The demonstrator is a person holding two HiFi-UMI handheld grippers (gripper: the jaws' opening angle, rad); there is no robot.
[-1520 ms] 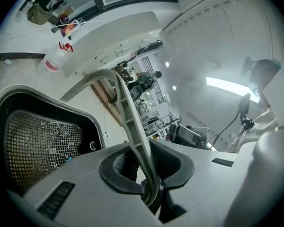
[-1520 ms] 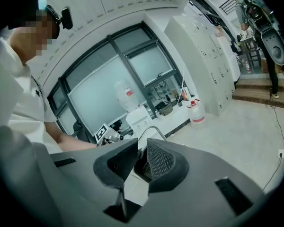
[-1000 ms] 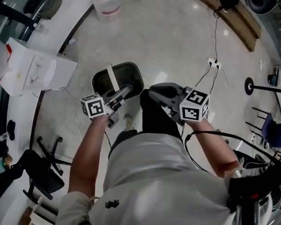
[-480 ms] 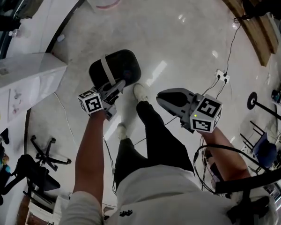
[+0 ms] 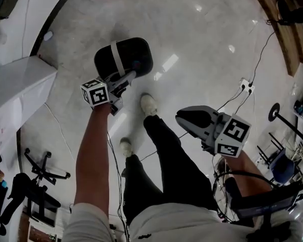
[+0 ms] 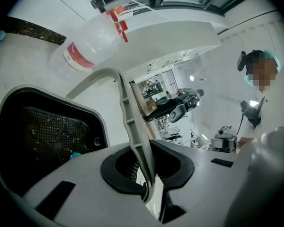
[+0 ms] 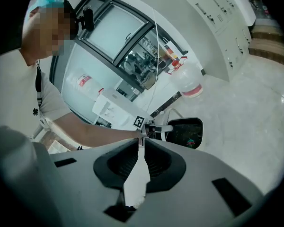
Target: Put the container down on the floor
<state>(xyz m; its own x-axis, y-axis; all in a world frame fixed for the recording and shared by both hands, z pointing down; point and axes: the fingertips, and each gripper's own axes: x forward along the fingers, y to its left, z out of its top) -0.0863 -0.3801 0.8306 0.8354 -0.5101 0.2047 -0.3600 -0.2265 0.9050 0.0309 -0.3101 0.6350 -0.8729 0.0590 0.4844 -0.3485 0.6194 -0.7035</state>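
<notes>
Head view, aimed steeply down at a pale glossy stone floor (image 5: 207,44) filling most of the frame. At the left edge, a white flat-topped table (image 5: 15,84). Lower centre, black trousers (image 5: 166,155) on the wearer's legs.

Next in size: a black rounded-rectangular plastic container (image 5: 136,54), open-topped, with dark mesh visible inside from the left gripper view. Sits up-left of centre, just beyond the tips of the left gripper (image 5: 125,79), off to the left of the right gripper's line. Looks low over the floor; cannot tell whether the base touches it.

Beyond the container in the left gripper view, a large clear plastic water jug with a red label (image 6: 92,44).

Left gripper: clenched on the container's pale flat strap handle (image 5: 118,59). Handle strip rises between the two dark pads (image 6: 118,167), pinched on both sides, then arches over the container mouth, with the body hanging left of and below the jaws.

Right gripper (image 5: 182,119): closed on nothing, jaw tips meeting. Held well apart from the container, lower right of it, pointing toward it.

Smallest: white shoes (image 5: 148,104) near the container; white power strip (image 5: 246,86) at right.
</notes>
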